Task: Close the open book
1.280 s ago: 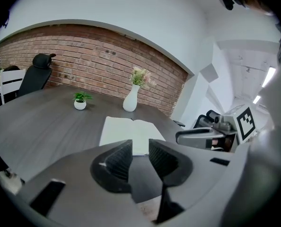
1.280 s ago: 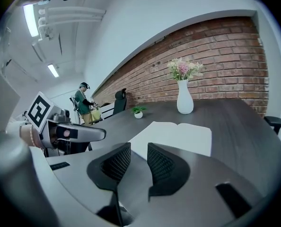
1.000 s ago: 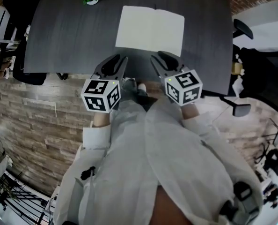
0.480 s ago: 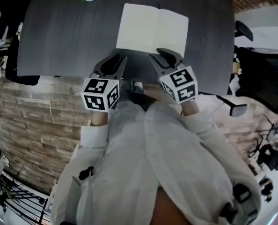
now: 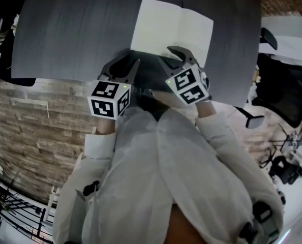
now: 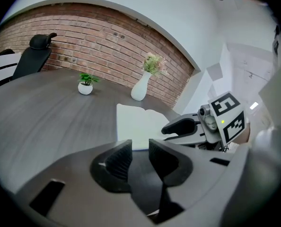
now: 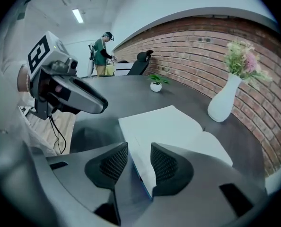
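The jaws of the right gripper [image 7: 139, 151] have just been opening and stand parted, with the near edge of the open book [image 7: 171, 126] in the gap but not pinched. The jaws of the left gripper [image 6: 139, 148] are held part open on nothing, just short of the book. The book is laid flat on the dark surface [image 5: 74, 29]. One half should be caught by its edge alone, then swung over the spine. No writing is legible; the pages appear blank.
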`<action>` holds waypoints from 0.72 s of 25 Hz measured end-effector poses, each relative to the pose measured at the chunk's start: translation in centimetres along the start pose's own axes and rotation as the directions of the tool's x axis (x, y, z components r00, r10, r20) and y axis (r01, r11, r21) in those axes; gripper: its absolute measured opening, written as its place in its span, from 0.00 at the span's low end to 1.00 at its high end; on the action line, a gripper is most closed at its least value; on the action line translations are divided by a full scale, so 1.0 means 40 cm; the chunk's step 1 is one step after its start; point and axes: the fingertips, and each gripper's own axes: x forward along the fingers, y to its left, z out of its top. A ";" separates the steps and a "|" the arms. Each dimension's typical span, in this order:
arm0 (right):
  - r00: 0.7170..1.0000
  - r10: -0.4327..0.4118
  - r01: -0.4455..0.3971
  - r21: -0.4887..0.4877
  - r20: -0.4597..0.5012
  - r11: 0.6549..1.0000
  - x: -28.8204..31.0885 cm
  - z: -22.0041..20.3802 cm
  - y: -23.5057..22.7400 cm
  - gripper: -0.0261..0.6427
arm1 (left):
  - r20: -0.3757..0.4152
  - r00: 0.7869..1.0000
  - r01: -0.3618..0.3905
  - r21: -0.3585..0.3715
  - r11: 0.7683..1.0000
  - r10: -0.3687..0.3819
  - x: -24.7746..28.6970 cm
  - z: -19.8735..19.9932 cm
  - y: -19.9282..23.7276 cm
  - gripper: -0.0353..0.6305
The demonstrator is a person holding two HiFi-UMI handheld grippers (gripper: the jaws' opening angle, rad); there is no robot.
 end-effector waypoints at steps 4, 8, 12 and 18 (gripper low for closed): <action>0.999 0.005 -0.010 -0.106 -0.053 0.994 0.035 -0.014 0.007 0.26 | 0.005 1.000 0.009 -0.009 1.000 -0.009 0.005 -0.007 0.015 0.19; 0.991 -0.012 -0.025 -0.269 -0.135 0.963 0.062 -0.037 0.015 0.28 | 0.006 1.000 0.009 -0.022 1.000 -0.009 0.007 -0.016 0.029 0.19; 0.983 -0.007 -0.056 -0.340 -0.183 0.939 0.076 -0.050 0.018 0.28 | 0.003 1.000 0.025 -0.028 0.999 -0.025 0.014 -0.022 0.029 0.19; 0.976 0.008 -0.097 -0.401 -0.218 0.911 0.082 -0.047 0.021 0.28 | 0.000 0.999 0.052 -0.019 0.998 -0.052 0.022 -0.022 0.025 0.19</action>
